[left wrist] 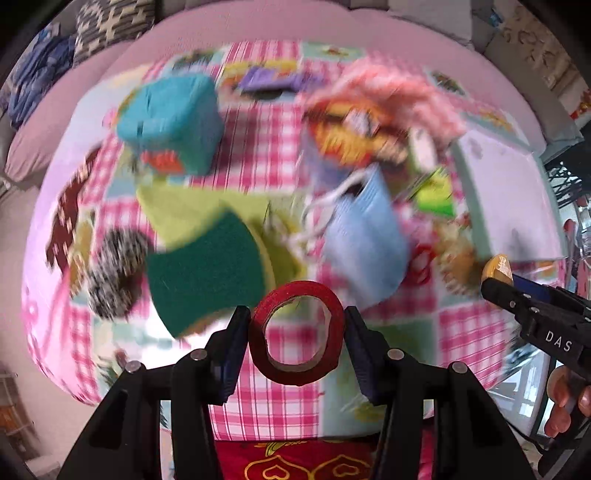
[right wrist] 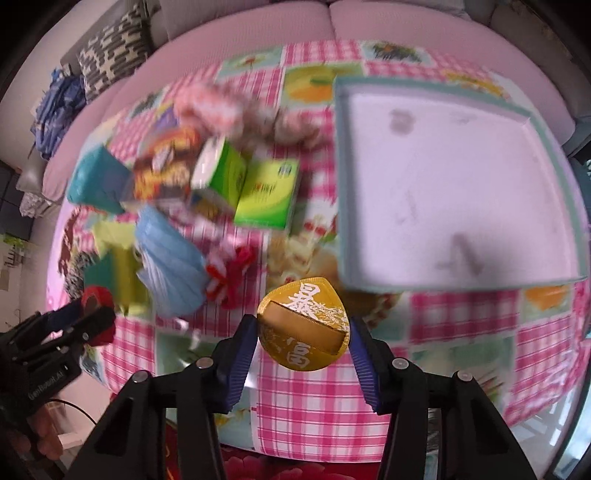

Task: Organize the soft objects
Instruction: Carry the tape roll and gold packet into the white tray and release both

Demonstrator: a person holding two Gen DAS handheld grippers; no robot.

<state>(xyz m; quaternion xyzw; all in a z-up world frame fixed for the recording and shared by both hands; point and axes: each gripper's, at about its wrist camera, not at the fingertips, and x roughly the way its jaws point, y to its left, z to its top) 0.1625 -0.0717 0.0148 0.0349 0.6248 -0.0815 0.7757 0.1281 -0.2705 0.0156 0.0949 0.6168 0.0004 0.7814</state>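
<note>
My left gripper [left wrist: 297, 334] is shut on a red tape roll [left wrist: 297, 334], held on edge above the pink checked tablecloth [left wrist: 280, 406]. My right gripper [right wrist: 303, 330] is shut on a round gold cloth pouch [right wrist: 303, 330] with white characters, also lifted off the cloth. In the left wrist view the right gripper [left wrist: 498, 275] shows at the right edge with the gold pouch [left wrist: 498, 271]. In the right wrist view the left gripper [right wrist: 92, 310] shows at lower left with the red tape roll [right wrist: 96, 295]. A pale tray [right wrist: 436, 177] with a teal rim lies at the upper right.
A pile lies on the cloth: a green sponge [left wrist: 207, 273], a teal box [left wrist: 171, 122], a blue face mask [left wrist: 365, 240], a black-and-white pompom [left wrist: 114, 273], green cartons [right wrist: 266, 195], a snack packet [right wrist: 162, 166], a red-and-white knit item [right wrist: 229, 273]. A pink sofa [right wrist: 258, 33] lies behind.
</note>
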